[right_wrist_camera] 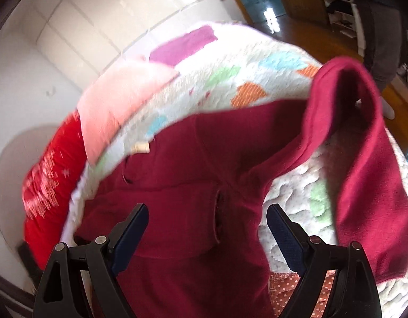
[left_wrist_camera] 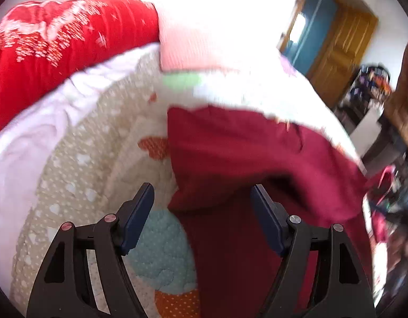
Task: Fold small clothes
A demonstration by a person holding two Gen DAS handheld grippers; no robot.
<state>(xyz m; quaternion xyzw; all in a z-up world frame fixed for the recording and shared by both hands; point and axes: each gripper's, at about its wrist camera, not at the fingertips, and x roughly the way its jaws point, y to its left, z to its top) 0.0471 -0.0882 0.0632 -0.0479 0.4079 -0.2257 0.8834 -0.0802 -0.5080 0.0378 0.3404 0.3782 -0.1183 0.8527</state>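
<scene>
1. You are holding the left tongs point(left_wrist_camera: 202, 198) spread wide with nothing between the pads; they are hanging above the near edge of the maroon garment point(left_wrist_camera: 256, 153), where it is lying on the patchwork quilt point(left_wrist_camera: 98, 143) of the bed.
2. You are keeping the right tongs point(right_wrist_camera: 207, 218) just as wide and just as empty, poised over the body of the maroon garment point(right_wrist_camera: 182, 164), near a short slit or placket in the cloth.
3. To your right, one sleeve point(right_wrist_camera: 362, 159) is arching up off the quilt point(right_wrist_camera: 288, 198) and draping back down. I judge that loop as the main risk: if you are closing on the body alone, the sleeve is likely to be trailing and dragging the fold crooked.
4. The fabric is looking thick and fleecy, so a shallow pinch may be slipping off, or the tongs may be catching the quilt underneath and lifting it with the garment.
5. Both views are smearing with motion, so judging an edge right now is unreliable.
6. Farther off, a pink pillow point(right_wrist_camera: 119, 106) and a red blanket point(left_wrist_camera: 58, 42) with a white pattern are lying at the head of the bed.
7. A small pale tag point(right_wrist_camera: 141, 147) is sitting at the garment's far edge; no writing is legible on it, nor anywhere else.
</scene>
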